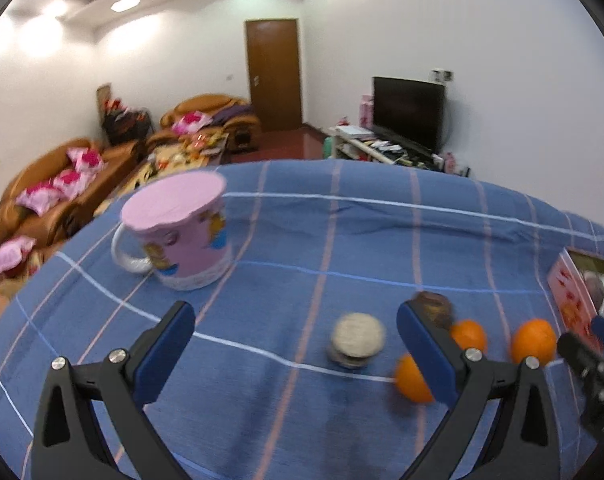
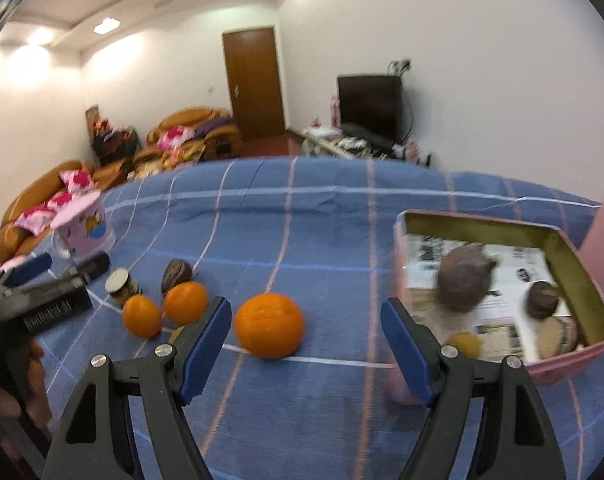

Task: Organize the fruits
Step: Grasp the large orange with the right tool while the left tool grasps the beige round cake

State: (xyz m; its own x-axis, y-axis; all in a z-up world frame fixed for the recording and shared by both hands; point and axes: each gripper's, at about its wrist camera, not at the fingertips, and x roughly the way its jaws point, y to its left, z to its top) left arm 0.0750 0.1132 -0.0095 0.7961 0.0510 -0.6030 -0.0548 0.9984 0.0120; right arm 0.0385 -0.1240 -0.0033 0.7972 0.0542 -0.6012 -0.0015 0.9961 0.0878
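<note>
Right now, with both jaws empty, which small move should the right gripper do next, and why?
Probably ease the right gripper forward around the nearest orange: its jaws stand open and empty, the orange lies loose on the blue cloth just ahead, close to the pink box.

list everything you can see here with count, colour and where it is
oranges: three, orange, loose on the cloth left of the tin
tin: one, pink outside, gold inside, right side of the cloth, paper-lined, holding brown items and a small yellow one
brown items: two on the cloth behind the oranges, one with a pale top; too blurred to identify
mug: one, pink with cartoon print, white handle, pink lid, far left
cloth: one, blue check, covering the table
left gripper: black with blue pads, open, empty
right gripper: black with blue pads, open, empty
</note>
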